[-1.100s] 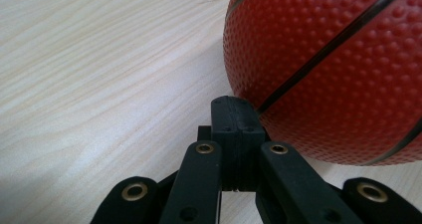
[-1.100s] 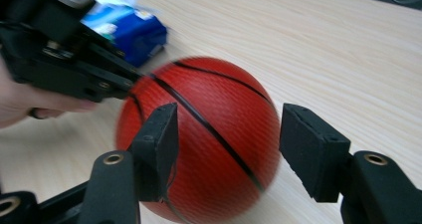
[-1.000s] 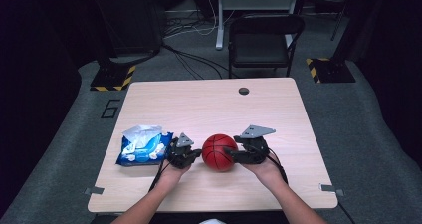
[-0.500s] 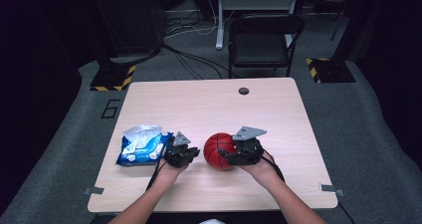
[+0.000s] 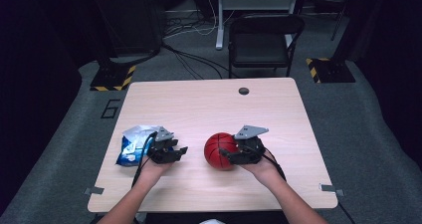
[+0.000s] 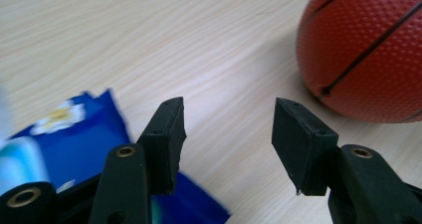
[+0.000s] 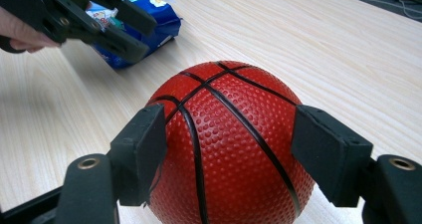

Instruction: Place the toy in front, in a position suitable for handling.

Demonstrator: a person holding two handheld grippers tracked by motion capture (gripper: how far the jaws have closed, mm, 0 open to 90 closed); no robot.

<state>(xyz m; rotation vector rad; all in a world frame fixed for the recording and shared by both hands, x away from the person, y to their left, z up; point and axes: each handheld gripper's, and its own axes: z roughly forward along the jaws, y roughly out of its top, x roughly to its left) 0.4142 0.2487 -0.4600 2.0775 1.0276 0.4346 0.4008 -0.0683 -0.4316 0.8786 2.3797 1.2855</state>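
A red-orange basketball [image 5: 215, 147] with black seams rests on the wooden table [image 5: 209, 104] near its front. My right gripper [image 5: 228, 153] comes in from the ball's right. In the right gripper view its jaws stand on both sides of the basketball [image 7: 224, 149] with the pads [image 7: 142, 154] against it, after easing slightly wider. My left gripper [image 5: 182, 151] hovers left of the ball, apart from it. Its jaws have just been opening, and the left gripper [image 6: 226, 134] has only bare table between them. A blue and white packet [image 5: 130, 145] lies beside it, its blue corner [image 6: 74, 149] below the left jaw.
A small black grommet [image 5: 243, 91] sits in the table's far edge. A black chair [image 5: 261, 40] stands behind the table. Bare wood spreads over the far half and the right side. The person's forearms come in from the front edge.
My left gripper has drawn away from the ball toward the left, rising slightly, and its jaws have gone from shut to open. The ball and right gripper have stayed put.
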